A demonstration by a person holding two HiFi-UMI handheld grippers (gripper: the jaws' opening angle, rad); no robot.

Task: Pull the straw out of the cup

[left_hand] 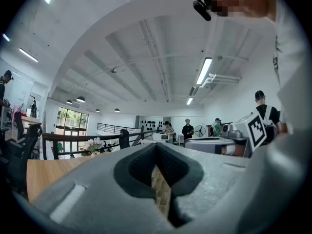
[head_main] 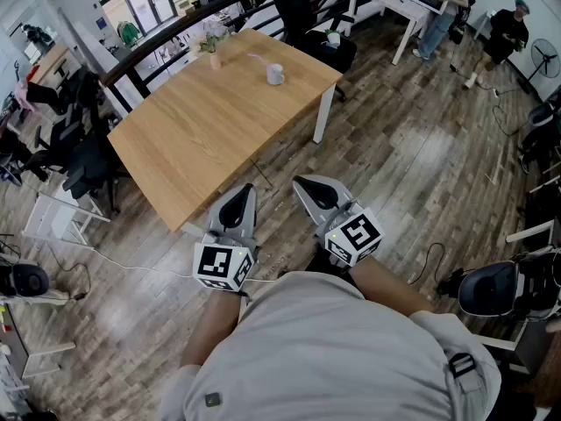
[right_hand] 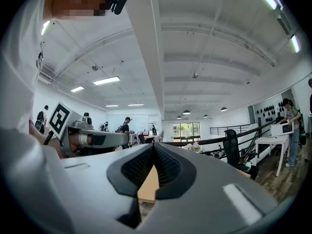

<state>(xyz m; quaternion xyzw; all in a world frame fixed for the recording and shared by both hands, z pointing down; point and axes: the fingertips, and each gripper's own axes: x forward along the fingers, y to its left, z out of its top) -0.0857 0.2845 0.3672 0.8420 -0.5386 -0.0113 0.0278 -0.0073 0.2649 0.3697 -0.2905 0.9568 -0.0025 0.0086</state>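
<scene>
Both pairs of jaws are closed tip to tip on nothing. The left gripper and the right gripper each show black ribbed pads set in smooth grey shells. In the head view they sit side by side, just short of the pale wooden table. The white cup stands near the table's far edge, well apart from both grippers, with a thin pink straw leaning out of it.

Open-plan office, wooden table, desk chairs
</scene>
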